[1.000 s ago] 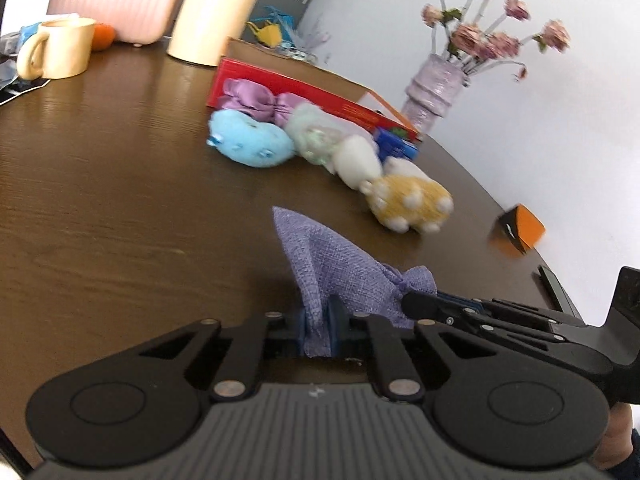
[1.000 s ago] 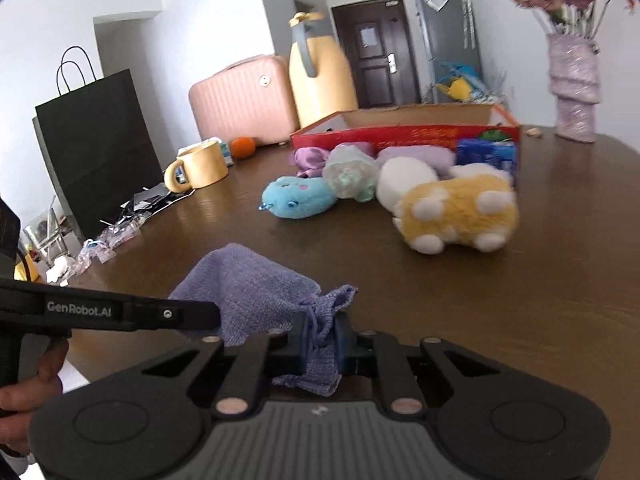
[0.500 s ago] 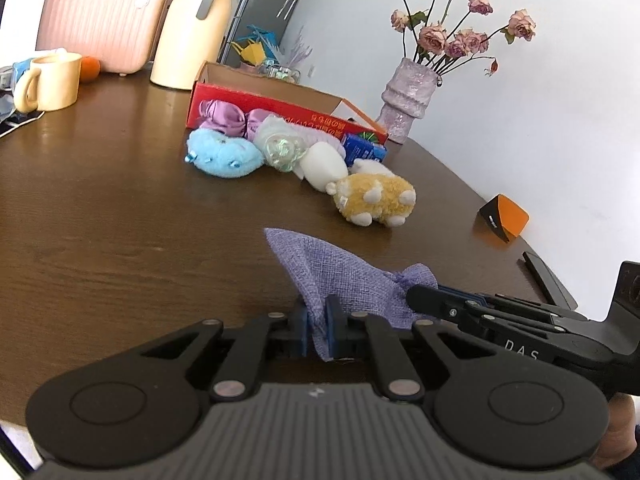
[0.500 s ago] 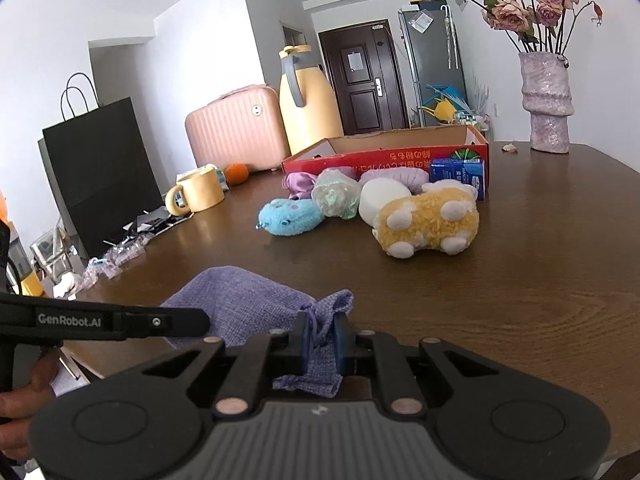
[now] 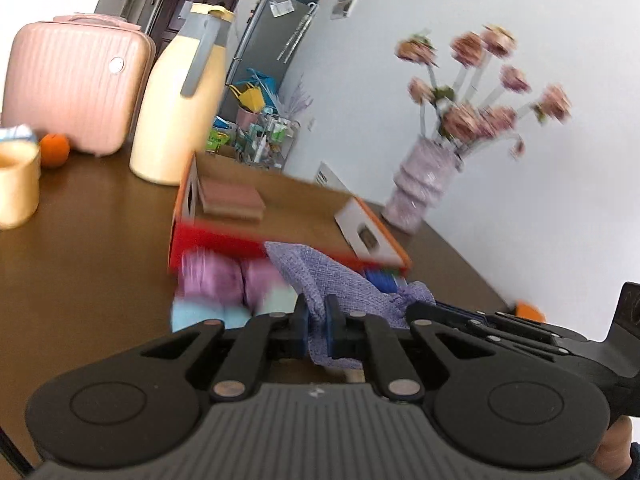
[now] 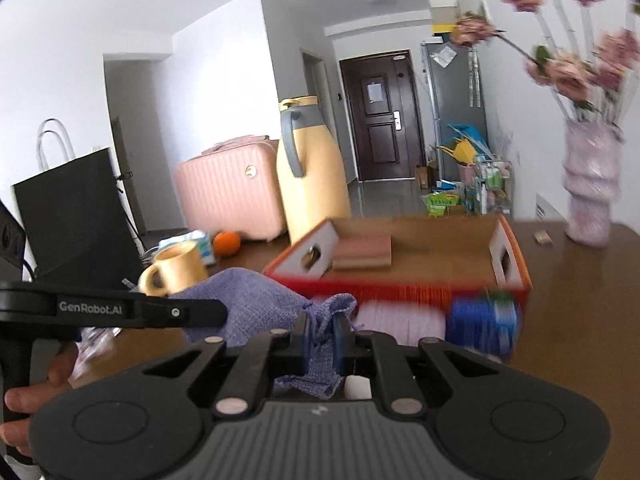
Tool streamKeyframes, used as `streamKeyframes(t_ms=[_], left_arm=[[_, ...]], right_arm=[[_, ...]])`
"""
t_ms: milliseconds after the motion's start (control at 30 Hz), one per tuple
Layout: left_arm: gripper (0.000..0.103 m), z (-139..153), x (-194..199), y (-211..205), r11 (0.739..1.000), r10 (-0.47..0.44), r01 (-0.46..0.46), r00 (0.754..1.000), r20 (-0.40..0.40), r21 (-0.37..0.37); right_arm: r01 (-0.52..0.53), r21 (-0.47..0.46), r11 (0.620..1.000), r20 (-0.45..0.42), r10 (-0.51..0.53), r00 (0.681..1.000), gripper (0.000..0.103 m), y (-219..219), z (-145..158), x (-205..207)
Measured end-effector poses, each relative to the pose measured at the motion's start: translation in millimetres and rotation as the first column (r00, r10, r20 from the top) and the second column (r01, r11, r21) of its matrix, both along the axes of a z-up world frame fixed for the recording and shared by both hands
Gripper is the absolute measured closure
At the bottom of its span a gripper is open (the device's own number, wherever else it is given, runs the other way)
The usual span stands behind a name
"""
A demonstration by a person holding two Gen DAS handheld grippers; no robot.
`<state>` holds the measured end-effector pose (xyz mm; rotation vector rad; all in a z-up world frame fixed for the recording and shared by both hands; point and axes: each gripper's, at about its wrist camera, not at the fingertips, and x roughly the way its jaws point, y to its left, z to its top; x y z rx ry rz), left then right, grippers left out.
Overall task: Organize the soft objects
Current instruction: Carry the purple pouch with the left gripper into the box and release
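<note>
Pouch point(image 6: 256, 300) clamped; box point(image 6: 400, 286) holds block point(image 6: 362, 251).

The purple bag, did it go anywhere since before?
Yes. The purple bag, pinched by both the left gripper and right gripper, went forward toward the red box; it now overlaps the box's front wall.

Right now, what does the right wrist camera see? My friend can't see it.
The right hand-held gripper pinches a purple cloth pouch, and the left hand-held gripper holds its other side. Behind sit a red box, yellow mug and pink suitcase.
</note>
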<state>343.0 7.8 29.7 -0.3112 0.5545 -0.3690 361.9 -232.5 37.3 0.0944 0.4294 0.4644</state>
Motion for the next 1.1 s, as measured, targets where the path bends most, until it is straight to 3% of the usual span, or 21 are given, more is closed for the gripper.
streamKeyframes(t_ms=[133,267,333,433,467,500,600,633,833,1100], left_arm=[[0.095,11.0,87.8,9.9,1.0,0.017,-0.018,0.998,-0.061,-0.009],[0.094,4.5,171.8,5.7,0.995,0.04,-0.029,0.993,-0.11,0.098],[0.094,-2.9,201.8,0.4,0.982,0.067,-0.044,0.99,-0.122,0.183],[0.091,-17.9,237.3,-6.3,0.965,0.037,0.011,0.984,-0.176,0.262],[0.089,-23.7,245.0,-7.1,0.96,0.029,0.025,0.981,-0.19,0.277],[0.081,-29.2,250.8,-6.9,0.954,0.039,0.021,0.98,-0.193,0.298],[0.051,-37.4,262.1,-4.3,0.942,0.076,-0.009,0.979,-0.188,0.334],[0.047,-36.9,261.0,-3.0,0.944,0.067,-0.007,0.983,-0.173,0.329],[0.045,-23.8,248.5,-2.9,0.935,0.057,-0.017,0.993,-0.104,0.354],[0.035,25.2,205.2,2.9,0.934,0.086,-0.072,0.996,-0.024,0.35]], right_arm=[[-0.002,-0.05,0.999,-0.053,-0.001,0.999,0.092,15.6,12.7,91.4],[0.011,-0.172,0.985,-0.077,-0.024,0.997,0.092,39.4,4.6,172.7],[0.001,-0.178,0.984,-0.14,-0.026,0.99,0.092,46.7,-7.0,211.2],[0.002,-0.197,0.98,-0.203,-0.043,0.978,0.092,56.2,-22.9,244.5],[-0.003,-0.206,0.978,-0.218,-0.043,0.975,0.092,59.4,-29.3,251.5],[-0.016,-0.222,0.975,-0.235,-0.038,0.971,0.091,63.6,-35.6,258.0],[-0.026,-0.25,0.968,-0.258,-0.04,0.965,0.086,72.2,-49.1,265.0],[-0.02,-0.26,0.965,-0.248,-0.047,0.968,0.083,73.9,-51.1,264.2],[-0.011,-0.254,0.967,-0.224,-0.048,0.973,0.076,68.5,-39.1,252.0],[0.079,-0.228,0.97,-0.106,-0.105,0.989,0.066,17.7,33.9,189.7]])
